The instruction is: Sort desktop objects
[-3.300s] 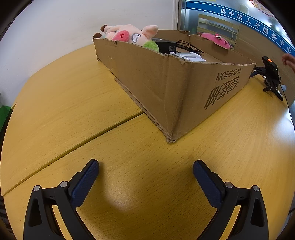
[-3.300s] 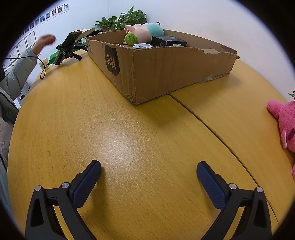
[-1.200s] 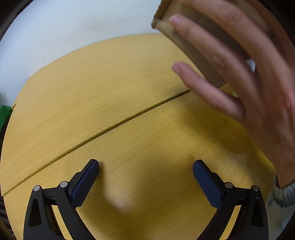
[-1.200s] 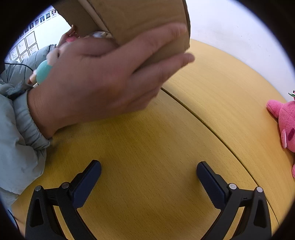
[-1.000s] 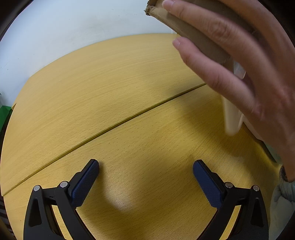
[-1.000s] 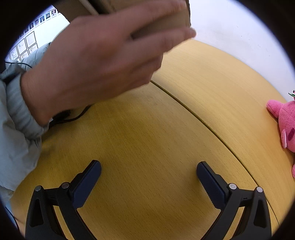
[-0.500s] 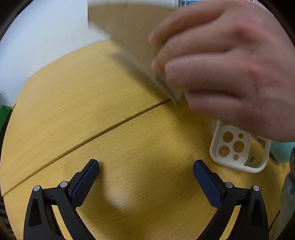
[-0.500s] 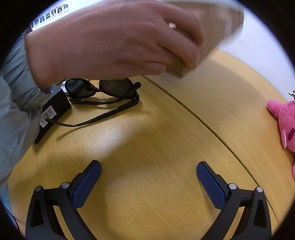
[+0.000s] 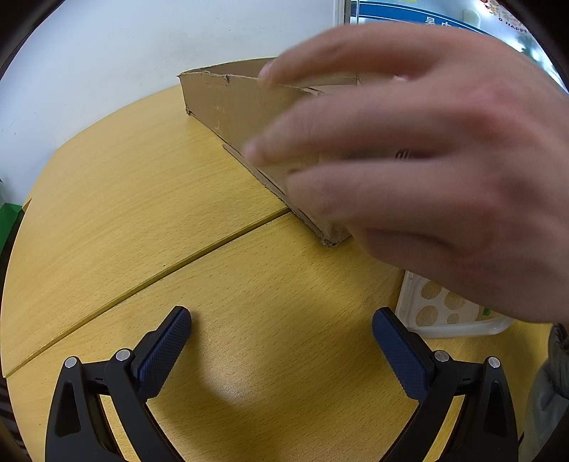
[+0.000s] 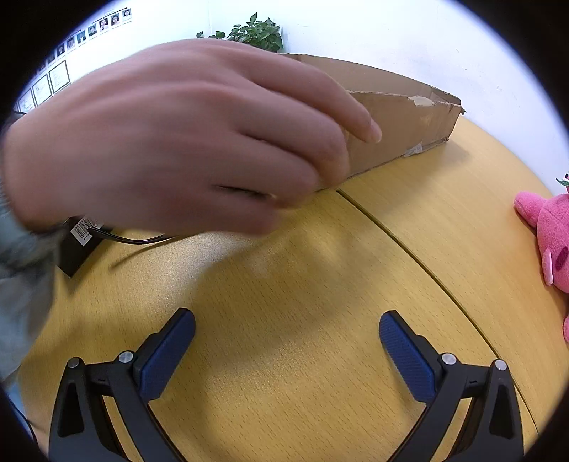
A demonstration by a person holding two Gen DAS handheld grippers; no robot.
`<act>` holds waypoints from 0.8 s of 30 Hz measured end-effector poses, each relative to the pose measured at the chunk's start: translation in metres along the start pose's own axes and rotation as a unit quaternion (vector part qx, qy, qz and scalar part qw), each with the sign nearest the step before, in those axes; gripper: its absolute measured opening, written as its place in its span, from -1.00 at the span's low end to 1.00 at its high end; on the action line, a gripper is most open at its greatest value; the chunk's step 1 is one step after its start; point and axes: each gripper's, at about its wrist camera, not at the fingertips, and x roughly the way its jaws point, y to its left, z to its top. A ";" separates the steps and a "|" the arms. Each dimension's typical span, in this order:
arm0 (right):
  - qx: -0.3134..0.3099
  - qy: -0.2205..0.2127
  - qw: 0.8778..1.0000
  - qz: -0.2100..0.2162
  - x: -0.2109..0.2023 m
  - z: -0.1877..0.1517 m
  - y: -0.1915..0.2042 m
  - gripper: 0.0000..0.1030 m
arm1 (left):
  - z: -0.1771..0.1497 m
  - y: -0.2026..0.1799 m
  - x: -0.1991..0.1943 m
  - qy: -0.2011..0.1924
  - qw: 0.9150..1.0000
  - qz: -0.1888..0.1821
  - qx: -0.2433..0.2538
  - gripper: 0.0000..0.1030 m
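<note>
A shallow cardboard box (image 9: 227,106) stands on the yellow wooden table (image 9: 142,199); it also shows in the right wrist view (image 10: 402,117). A bare hand (image 9: 426,156) grips its near corner, seen too in the right wrist view (image 10: 185,142). A white phone case (image 9: 451,316) lies on the table under the hand. A black small box (image 10: 78,245) and a thin sunglasses arm (image 10: 135,238) lie at the left. My left gripper (image 9: 281,337) and my right gripper (image 10: 286,337) are open and empty, low over the table.
A pink plush toy (image 10: 547,241) lies at the table's right edge. A potted plant (image 10: 256,33) stands behind the box by the white wall. A grey sleeve (image 10: 21,284) fills the left side.
The hand tipped the box up, objects fell out onto the table, and the box is now set back down upright. Both grippers stayed still.
</note>
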 end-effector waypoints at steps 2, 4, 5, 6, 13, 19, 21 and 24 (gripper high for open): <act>0.000 0.000 1.000 -0.001 0.008 0.003 0.023 1.00 | 0.000 0.000 0.000 0.000 1.000 0.000 0.000 1.00; -0.001 0.000 1.000 -0.001 0.008 0.003 0.033 1.00 | 0.000 0.000 0.000 0.000 1.000 0.000 0.000 1.00; -0.001 0.000 1.000 -0.001 0.006 0.003 0.031 1.00 | 0.000 0.000 0.000 0.000 1.000 0.000 0.000 1.00; -0.001 0.000 1.000 -0.001 0.007 0.001 0.032 1.00 | 0.000 0.000 0.000 0.000 1.000 0.000 0.000 1.00; -0.001 0.000 1.000 -0.002 0.019 0.008 0.055 1.00 | 0.000 0.001 0.000 0.000 1.000 0.000 0.000 1.00; -0.001 0.000 1.000 -0.002 0.018 0.004 0.059 1.00 | 0.001 0.001 0.000 0.000 1.000 0.000 0.000 1.00; -0.001 0.000 1.000 -0.002 0.018 0.003 0.059 1.00 | 0.001 0.000 0.000 0.000 1.000 0.000 0.000 1.00; -0.001 0.000 1.000 -0.002 0.019 0.002 0.061 1.00 | 0.001 0.000 0.000 0.000 1.000 0.000 0.000 1.00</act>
